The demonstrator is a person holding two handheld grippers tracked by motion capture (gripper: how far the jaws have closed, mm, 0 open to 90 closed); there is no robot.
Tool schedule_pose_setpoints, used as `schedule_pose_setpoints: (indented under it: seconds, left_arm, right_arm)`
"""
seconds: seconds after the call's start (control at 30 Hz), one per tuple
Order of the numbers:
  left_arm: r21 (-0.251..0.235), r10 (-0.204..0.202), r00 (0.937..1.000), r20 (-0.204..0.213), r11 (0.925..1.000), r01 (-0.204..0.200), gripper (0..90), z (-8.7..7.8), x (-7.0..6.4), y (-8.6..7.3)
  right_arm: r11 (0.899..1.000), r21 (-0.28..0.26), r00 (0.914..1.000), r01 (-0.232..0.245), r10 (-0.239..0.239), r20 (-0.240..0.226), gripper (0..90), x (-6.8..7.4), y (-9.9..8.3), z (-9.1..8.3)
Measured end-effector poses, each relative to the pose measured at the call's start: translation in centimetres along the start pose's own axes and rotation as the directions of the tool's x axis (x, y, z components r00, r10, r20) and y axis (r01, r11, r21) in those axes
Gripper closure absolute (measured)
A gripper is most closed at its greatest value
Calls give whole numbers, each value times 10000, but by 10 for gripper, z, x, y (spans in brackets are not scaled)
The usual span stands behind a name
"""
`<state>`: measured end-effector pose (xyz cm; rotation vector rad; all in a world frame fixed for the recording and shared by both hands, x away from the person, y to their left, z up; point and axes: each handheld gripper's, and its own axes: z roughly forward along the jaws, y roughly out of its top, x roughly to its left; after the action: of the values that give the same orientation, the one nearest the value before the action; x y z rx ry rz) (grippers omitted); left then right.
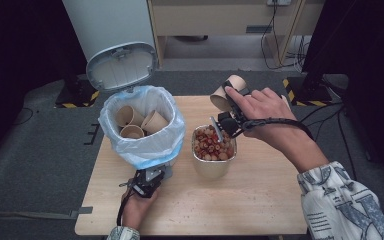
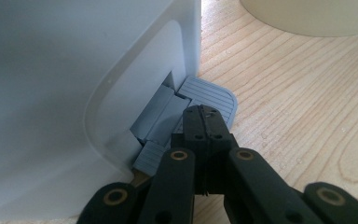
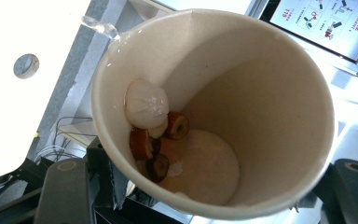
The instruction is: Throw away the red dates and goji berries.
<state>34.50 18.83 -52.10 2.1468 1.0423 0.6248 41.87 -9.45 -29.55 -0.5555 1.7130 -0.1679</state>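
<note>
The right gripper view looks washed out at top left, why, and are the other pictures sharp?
Right gripper view: the background beyond the paper cup is overexposed to white. Left gripper view: the pedal and wood grain are crisp, the near fingers slightly soft. High view: evenly lit table, dark surroundings, somewhat grainy.

A light wooden table is set on grey carpet; a pale wooden cabinet and black cables are seen behind, darkness at both sides

Matt paper cup, wood table
</note>
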Motion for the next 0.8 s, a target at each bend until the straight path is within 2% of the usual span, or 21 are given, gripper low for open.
schedule_pose_setpoints:
  seconds: [0.2, 0.4, 0.43, 0.47, 0.53, 0.6, 0.63, 0.67, 0.73, 0.77, 0.8]
  left_arm:
    - [-22, -5, 10000, 2, 10000, 5, 899, 0, 0, 0]
    - [-21, -2, 10000, 13, 10000, 2, 899, 0, 0, 0]
    - [-22, -3, 10000, 15, 10000, 3, 899, 0, 0, 0]
    - [-23, -1, 10000, 16, 10000, 2, 899, 0, 0, 0]
    - [-15, -2, 10000, 6, 10000, 2, 899, 0, 0, 0]
    - [-26, -22, 10000, 28, 10000, 22, 899, 0, 0, 0]
    - [-27, -26, 10000, 31, 10000, 26, 898, 0, 0, 0]
    - [-26, -26, 10000, 31, 10000, 26, 898, 0, 0, 0]
    - [-15, -24, 10000, 27, 10000, 24, 899, 0, 0, 0]
    - [-14, -23, 10000, 22, 10000, 23, 898, 0, 0, 0]
    - [-15, -28, 10000, 20, 10000, 28, 899, 0, 0, 0]
  right_arm:
    - [10000, 65, 10000, 28, -28, 42, 312, 0, -3, 0]
    - [9992, 400, 9997, -46, 37, 229, 316, -1, -3, 0]
    - [9970, 331, 9975, 701, -702, 23, 317, 6, 6, 3]
    - [9970, 331, 9975, 701, -702, 23, 317, 6, 6, 3]
    - [9900, 366, 9906, 1359, -1353, -188, 317, 15, 12, 6]
    - [9900, 364, 9907, 1360, -1358, -74, 317, 11, 11, 6]
    - [9944, 567, 9959, 889, -896, 107, 317, 6, 6, 6]
    - [9948, 684, 9969, 752, -765, 177, 317, 5, 5, 6]
    - [9901, 599, 9919, 1270, -1271, -25, 318, 9, 10, 8]
    - [9838, 435, 9847, 1737, -1728, -242, 319, 17, 15, 8]
    - [9782, 531, 9797, 2006, -2000, -167, 319, 19, 16, 9]
